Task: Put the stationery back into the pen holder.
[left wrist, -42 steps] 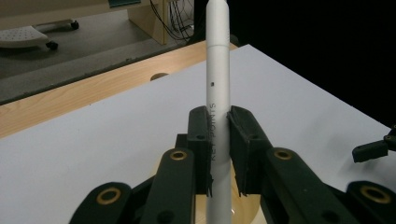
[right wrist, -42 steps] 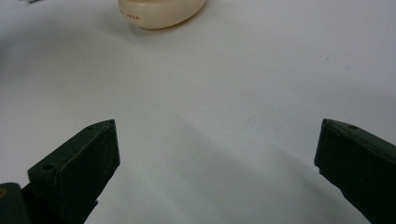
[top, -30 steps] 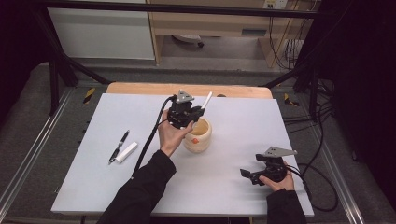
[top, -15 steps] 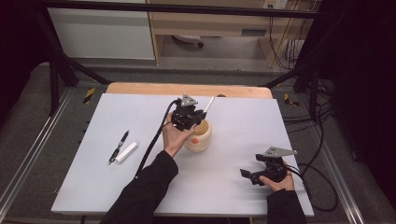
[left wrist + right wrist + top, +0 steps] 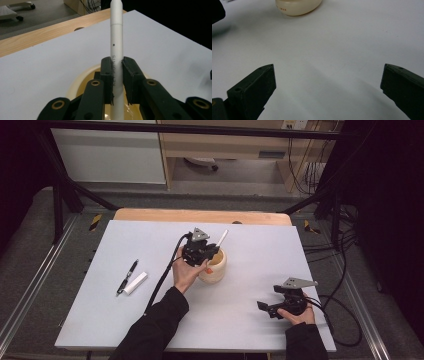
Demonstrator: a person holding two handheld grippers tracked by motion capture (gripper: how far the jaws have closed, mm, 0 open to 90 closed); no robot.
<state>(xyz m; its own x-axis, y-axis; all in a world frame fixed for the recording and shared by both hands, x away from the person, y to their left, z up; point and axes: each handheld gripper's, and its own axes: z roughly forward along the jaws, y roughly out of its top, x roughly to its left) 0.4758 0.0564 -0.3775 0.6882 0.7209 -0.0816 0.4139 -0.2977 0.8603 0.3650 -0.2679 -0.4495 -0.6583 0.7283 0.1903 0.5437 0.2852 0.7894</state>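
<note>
A cream cup stands near the middle of the white table. My left gripper hangs over the cup's rim, shut on a white pen that slants up and to the right. In the left gripper view the white pen stands between the two pads, its lower end down inside the cream cup. My right gripper rests low at the table's front right, open, with nothing between its jaws. Its own view shows bare table between the wide jaws and the cream cup far ahead.
A black pen and a short white cap or tube lie side by side at the table's left. A wooden strip runs along the far edge. Cables trail off the right side.
My left gripper has sunk with the white pen, bringing its lower end down into the cup. The right gripper has stayed in place.
</note>
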